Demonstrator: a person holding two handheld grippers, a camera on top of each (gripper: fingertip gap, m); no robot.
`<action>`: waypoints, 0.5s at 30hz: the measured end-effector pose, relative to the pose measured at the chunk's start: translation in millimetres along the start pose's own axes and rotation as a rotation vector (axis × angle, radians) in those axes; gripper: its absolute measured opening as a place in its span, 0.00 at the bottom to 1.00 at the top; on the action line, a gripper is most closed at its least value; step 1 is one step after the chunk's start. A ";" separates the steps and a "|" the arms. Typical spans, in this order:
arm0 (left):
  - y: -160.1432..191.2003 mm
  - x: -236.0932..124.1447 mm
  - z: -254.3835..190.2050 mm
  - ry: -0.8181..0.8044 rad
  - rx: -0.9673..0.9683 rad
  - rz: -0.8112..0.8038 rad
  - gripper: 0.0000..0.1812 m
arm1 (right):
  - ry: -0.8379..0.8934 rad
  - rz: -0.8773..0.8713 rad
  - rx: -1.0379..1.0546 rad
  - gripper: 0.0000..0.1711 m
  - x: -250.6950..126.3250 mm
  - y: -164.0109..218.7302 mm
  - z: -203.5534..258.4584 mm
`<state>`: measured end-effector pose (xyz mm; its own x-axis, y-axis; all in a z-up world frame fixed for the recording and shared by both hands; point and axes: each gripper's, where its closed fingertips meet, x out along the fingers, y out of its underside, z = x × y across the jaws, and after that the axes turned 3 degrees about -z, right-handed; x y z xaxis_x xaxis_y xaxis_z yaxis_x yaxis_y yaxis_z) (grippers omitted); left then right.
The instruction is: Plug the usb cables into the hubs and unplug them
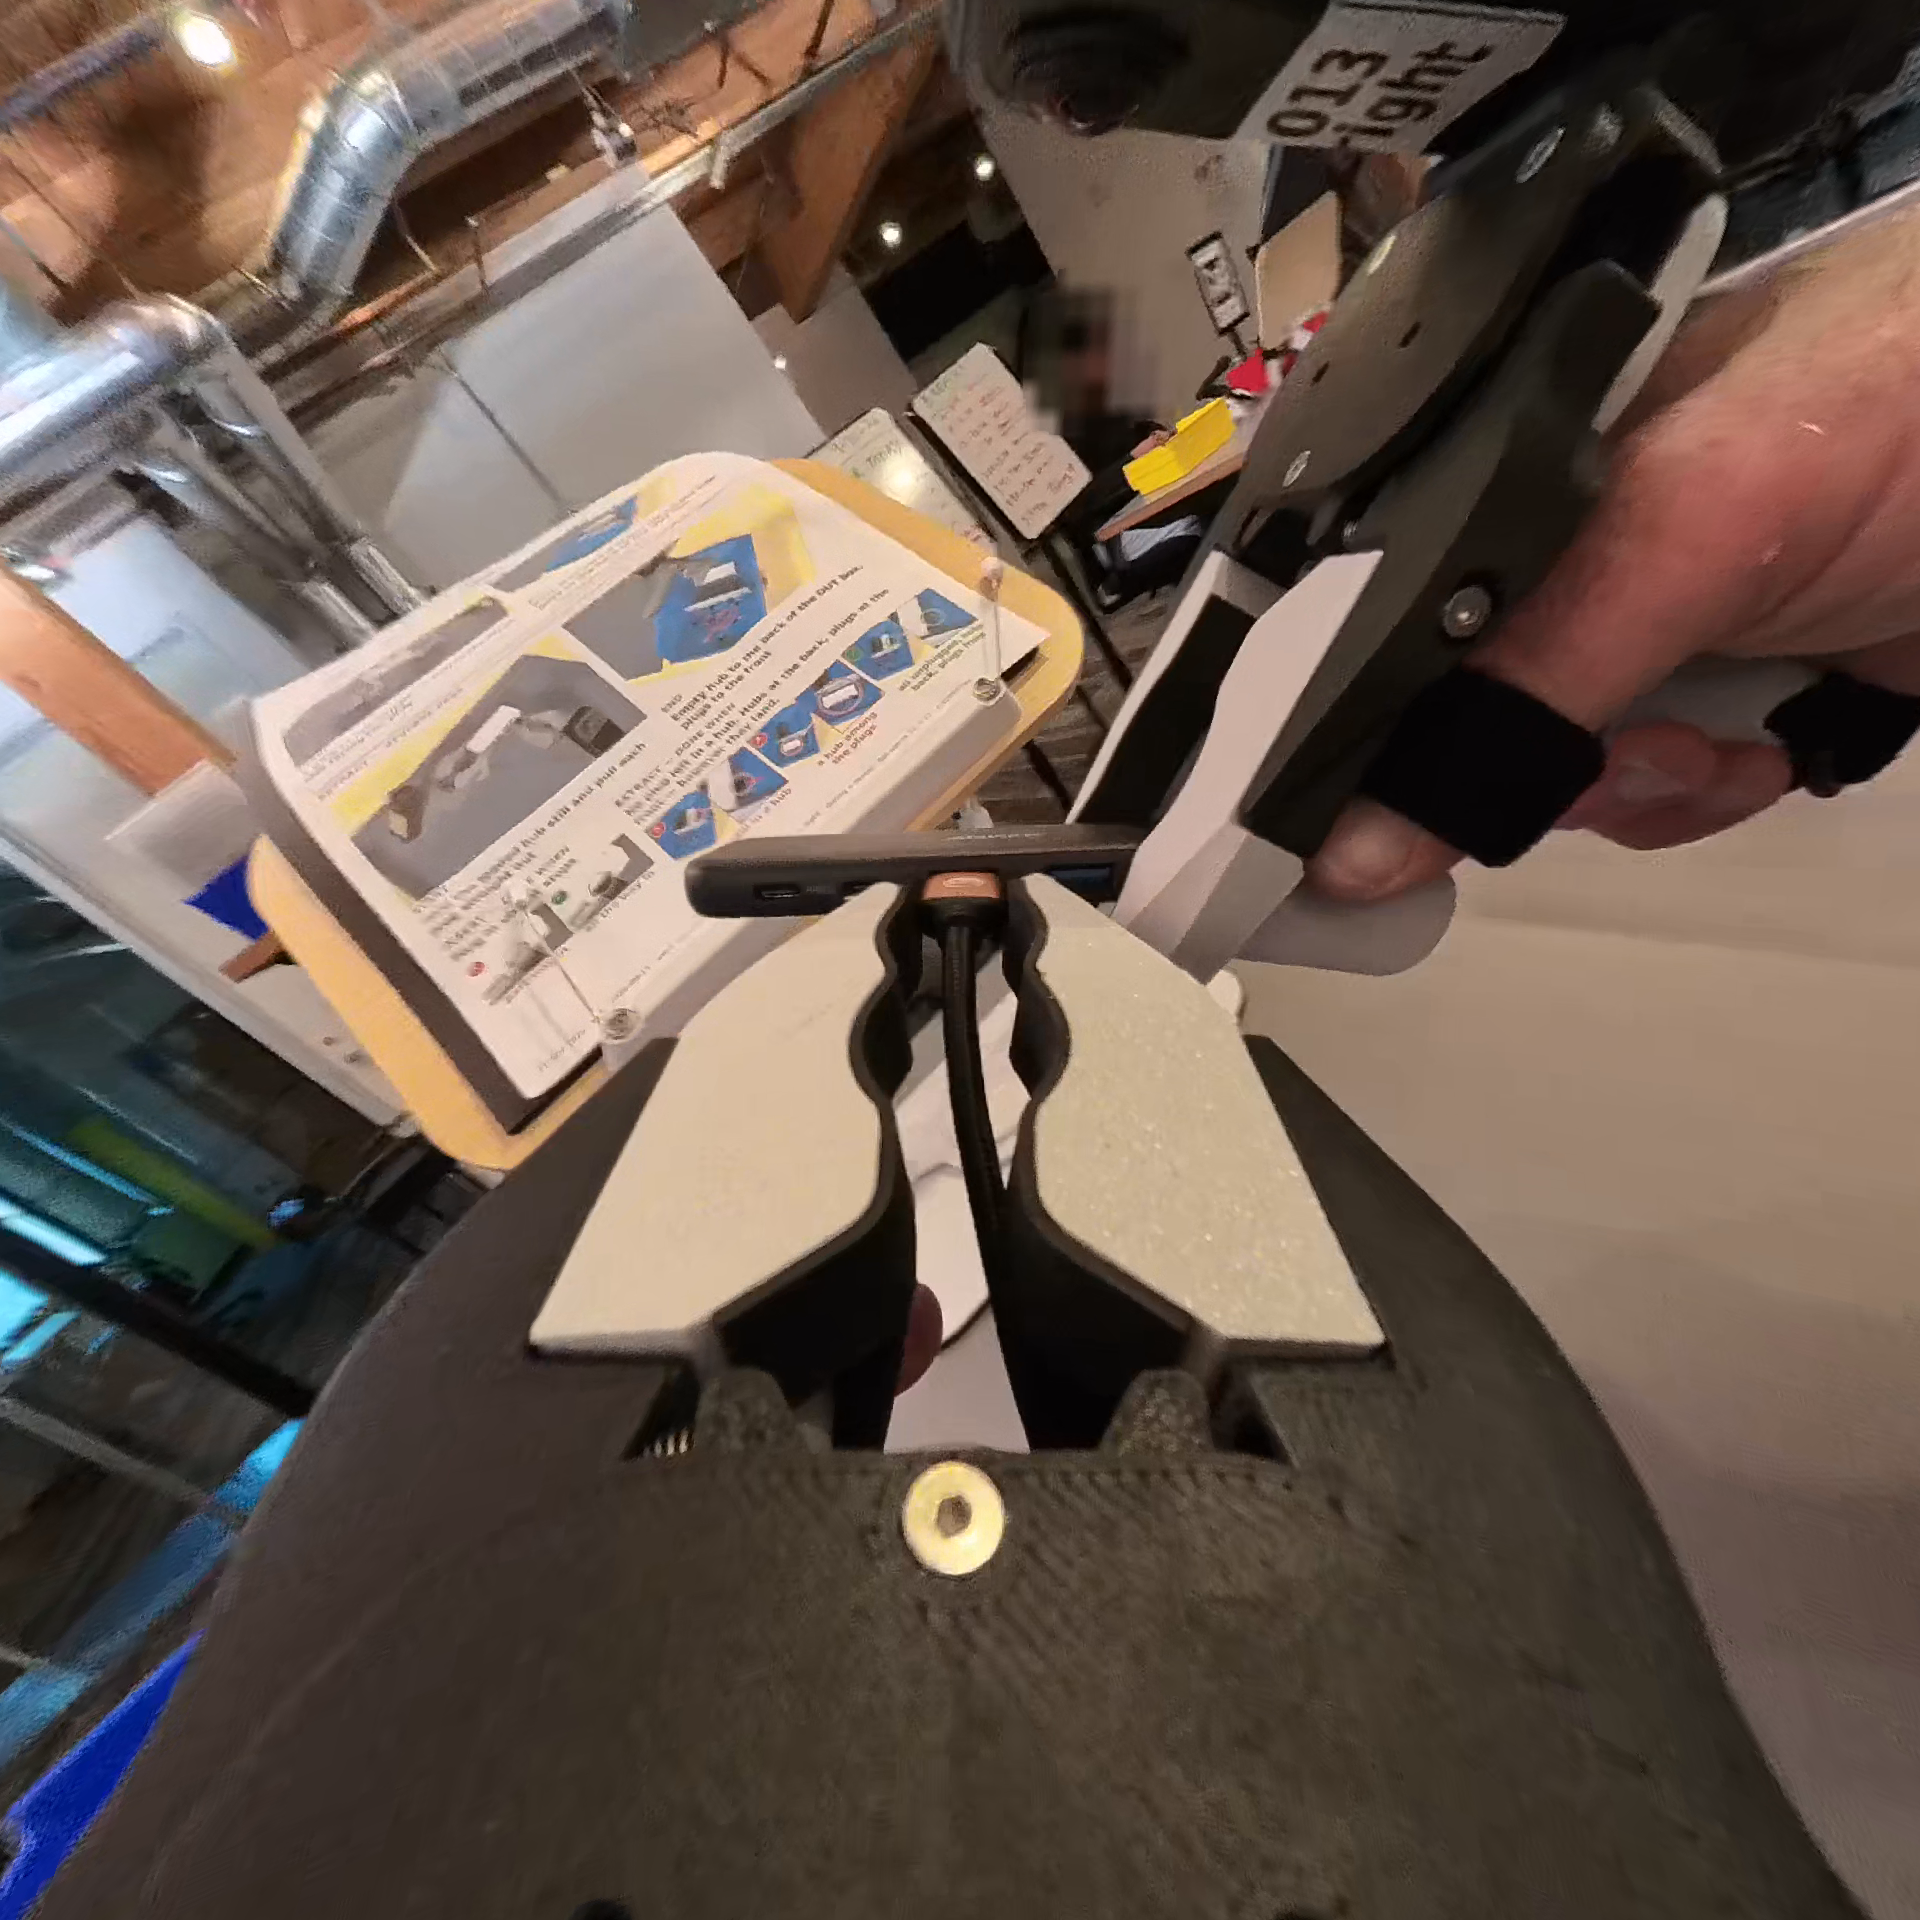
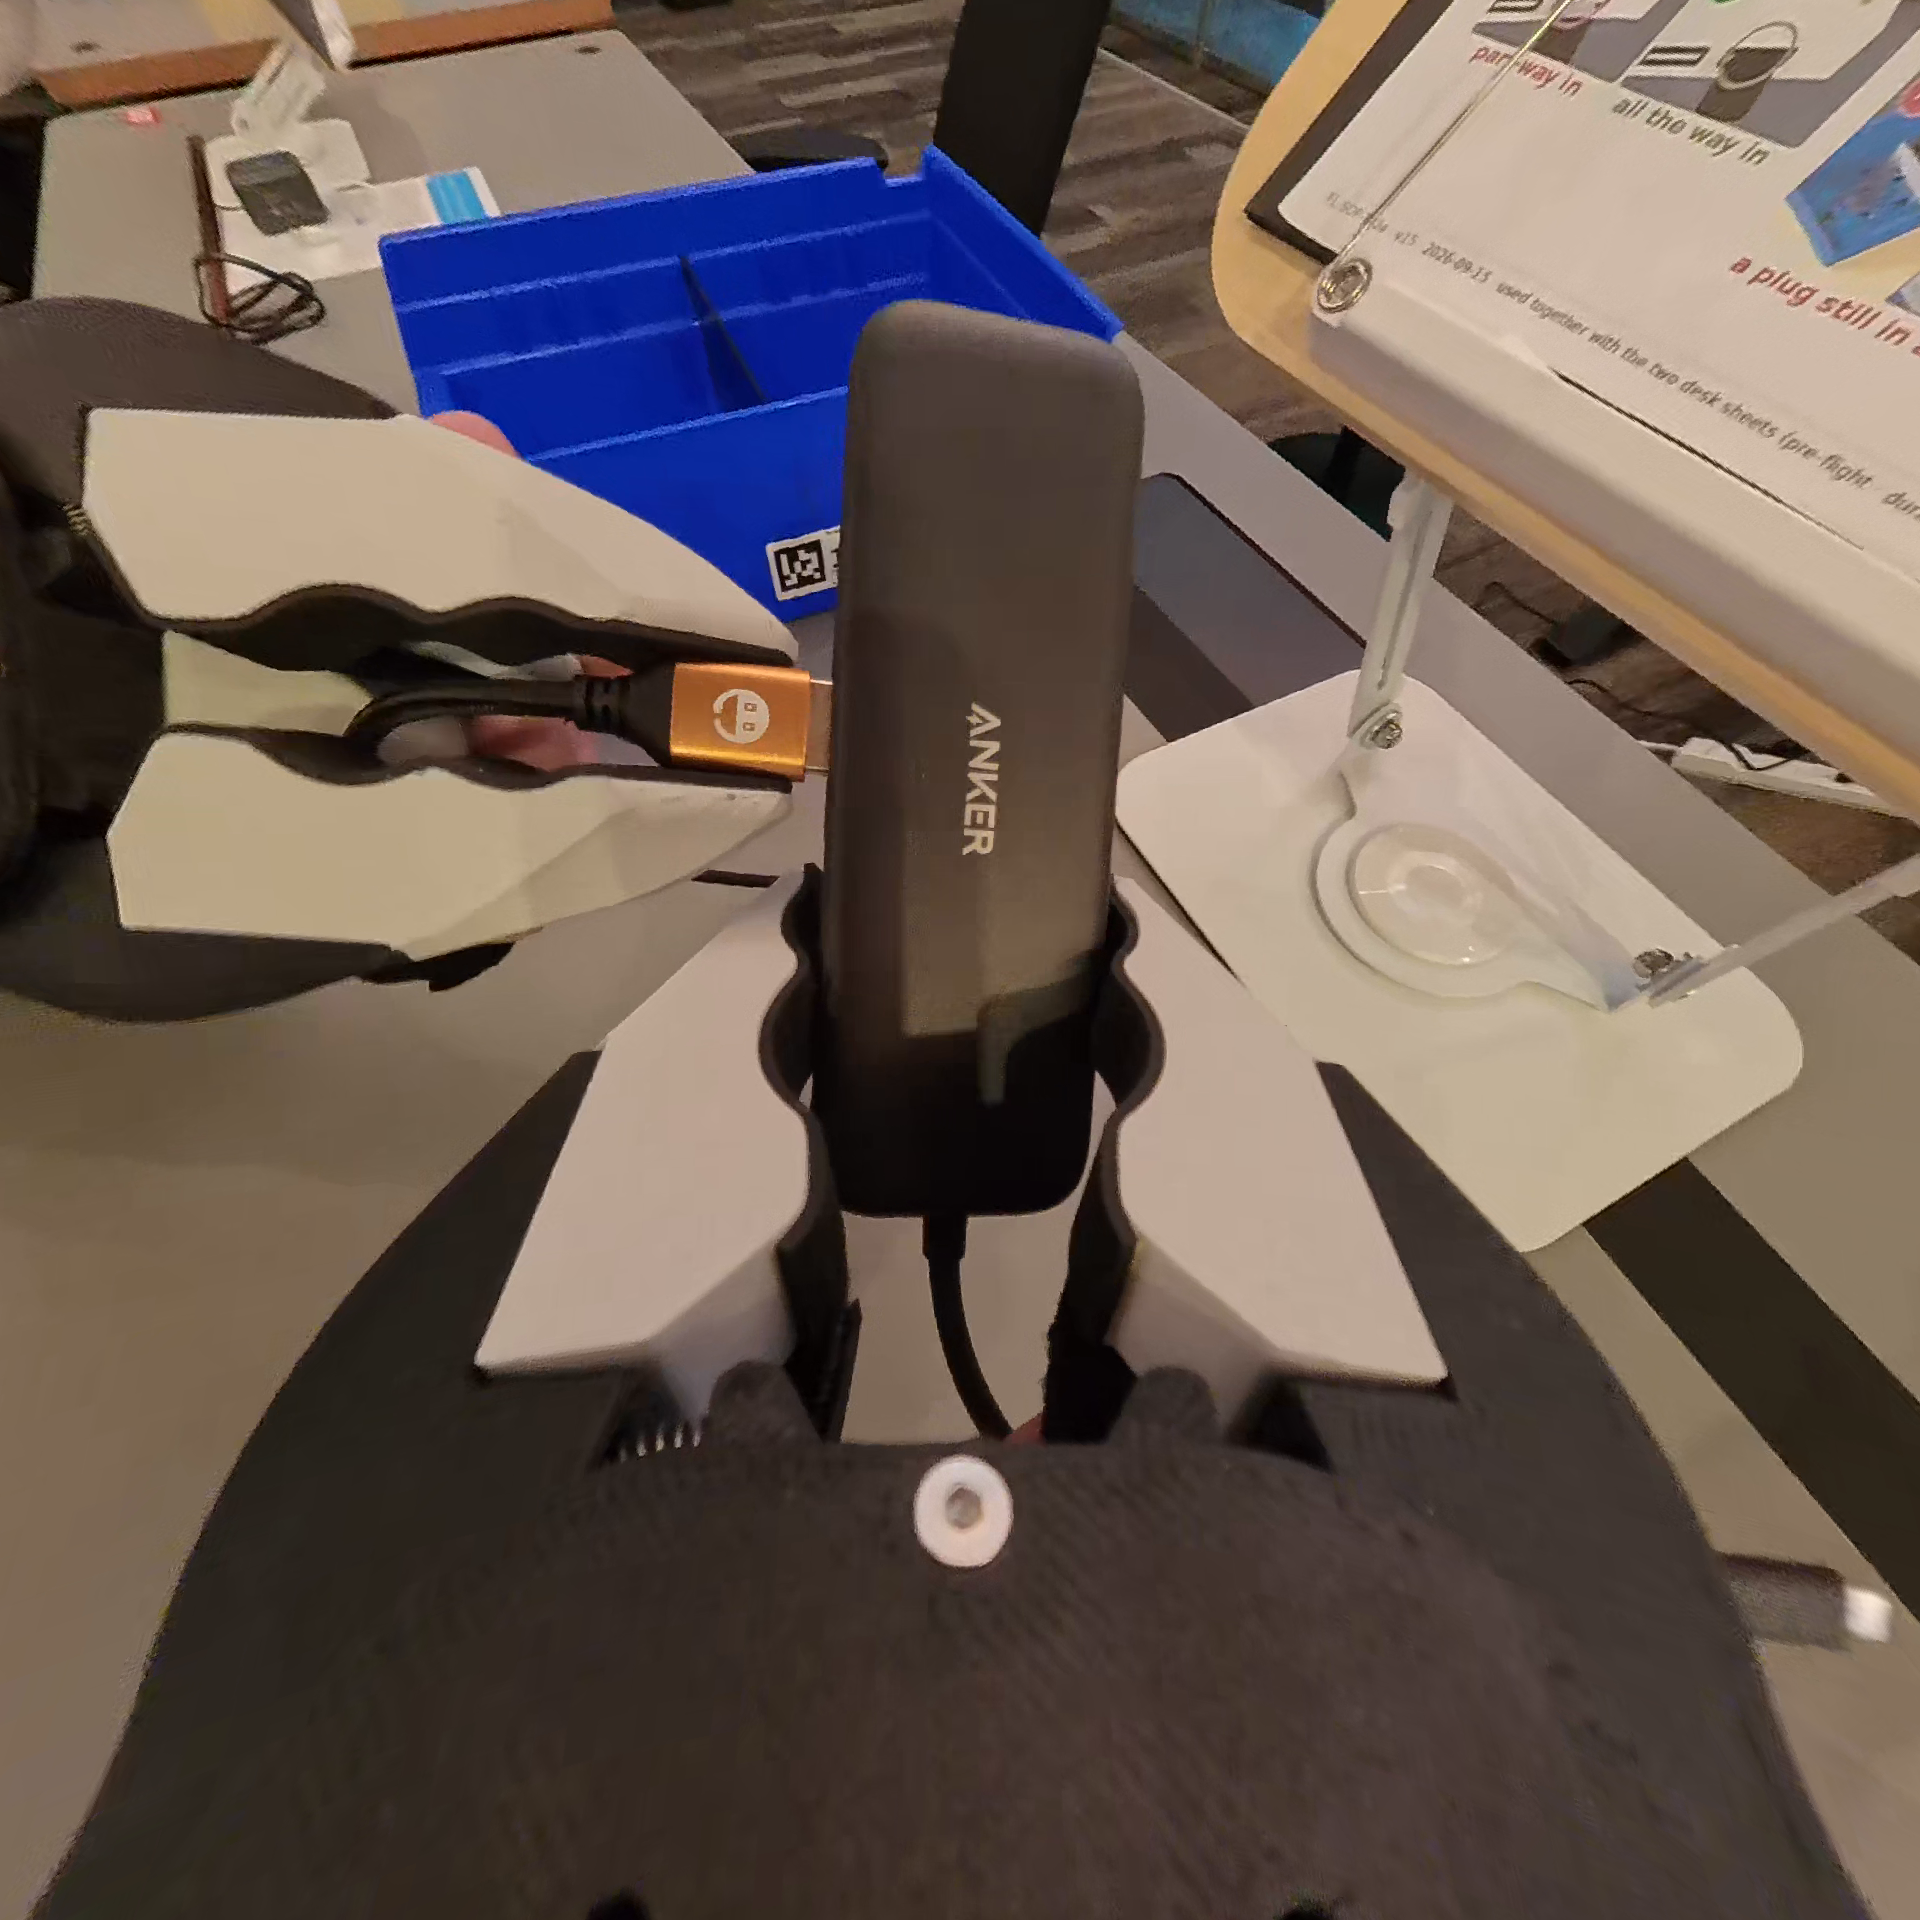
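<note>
My right tool (image 2: 961,1023) is clenched on the lower end of the dark grey USB hub (image 2: 977,748), holding it above the grey bench (image 2: 260,1143). My left tool (image 2: 795,717) grips the orange-shelled USB plug (image 2: 740,719), its metal tip seated in a port on the hub's side. Behind them sits a blue divided bin (image 2: 727,343); a white-based stand (image 2: 1455,1039) carrying an instruction sheet (image 1: 644,727) stands to the right.

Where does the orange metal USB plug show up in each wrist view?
Left wrist view: centre, orange metal USB plug at the left gripper tips, against the dark grey USB hub.
Right wrist view: left of centre.
Shared landmark: the hub.
</note>
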<state>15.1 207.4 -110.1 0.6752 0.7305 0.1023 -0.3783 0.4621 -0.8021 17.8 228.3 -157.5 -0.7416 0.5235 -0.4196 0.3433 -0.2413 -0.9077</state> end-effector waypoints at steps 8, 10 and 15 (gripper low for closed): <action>-11.8 -4.3 -1.7 0.065 -0.007 -0.066 0.09 | -0.051 -0.022 -0.047 0.28 -3.6 -3.5 6.6; -17.0 -8.0 -3.1 0.192 -0.081 -0.096 0.09 | -0.108 -0.039 -0.067 0.28 -8.3 -7.0 12.6; -19.8 -12.6 -0.6 0.226 -0.072 -0.125 0.09 | -0.091 -0.034 -0.073 0.28 -6.4 -9.0 15.3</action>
<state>14.5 188.8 -95.9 0.8411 0.5355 0.0757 -0.2424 0.4984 -0.8323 10.7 214.6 -146.7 -0.8013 0.4536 -0.3901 0.3559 -0.1627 -0.9202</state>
